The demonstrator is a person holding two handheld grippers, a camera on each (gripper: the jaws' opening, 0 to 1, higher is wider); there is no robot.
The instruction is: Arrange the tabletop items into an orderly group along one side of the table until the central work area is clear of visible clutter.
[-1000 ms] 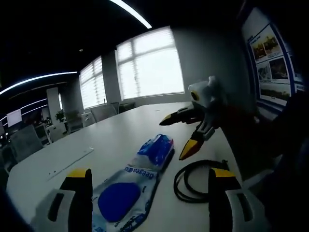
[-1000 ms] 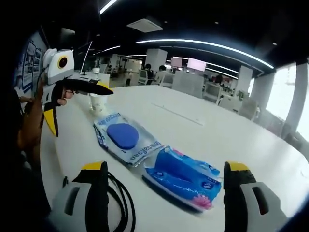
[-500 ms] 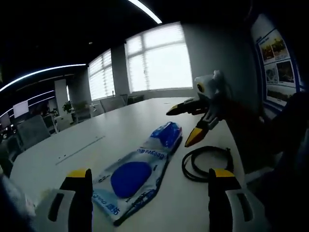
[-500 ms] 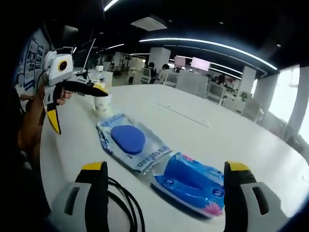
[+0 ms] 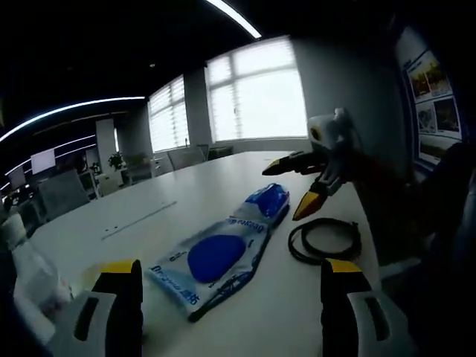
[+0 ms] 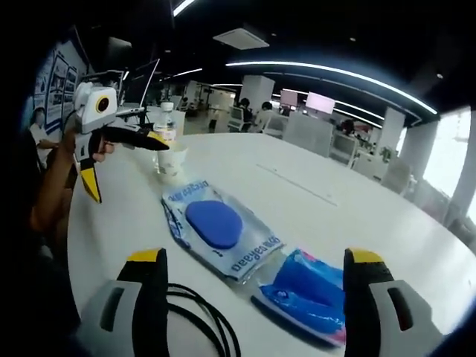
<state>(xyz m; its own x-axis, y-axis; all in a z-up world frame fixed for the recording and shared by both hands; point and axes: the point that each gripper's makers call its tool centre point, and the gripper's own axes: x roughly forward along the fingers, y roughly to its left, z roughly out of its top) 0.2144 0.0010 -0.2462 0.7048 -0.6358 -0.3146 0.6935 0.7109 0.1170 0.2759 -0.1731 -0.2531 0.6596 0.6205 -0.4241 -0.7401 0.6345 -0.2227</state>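
Observation:
A long white wet-wipe pack with a blue oval lid (image 5: pixel 216 256) lies flat on the white table (image 5: pixel 149 212). Touching its far end is a blue tissue pack (image 5: pixel 268 201), and a black cable coil (image 5: pixel 325 239) rests to the right. My left gripper (image 5: pixel 232 268) hovers open just before the wipe pack's near end, holding nothing. From the right gripper view, the wipe pack (image 6: pixel 219 227), tissue pack (image 6: pixel 309 290) and cable (image 6: pixel 201 312) sit close ahead of my right gripper (image 6: pixel 256 268), which is open and empty. Each gripper appears in the other's view with its jaws apart.
A paper cup (image 6: pixel 171 160) and a bottle (image 6: pixel 165 130) stand near the table's edge beyond the wipe pack. A crumpled pale object (image 5: pixel 30 275) sits at the left. A hand (image 6: pixel 56 186) holds the left gripper. Office desks and chairs (image 6: pixel 297 126) lie beyond the table.
Both views have drifted, so the packs and cable sit differently in the pictures. The pale object entered the left gripper view. Both grippers stayed open and the things did not move.

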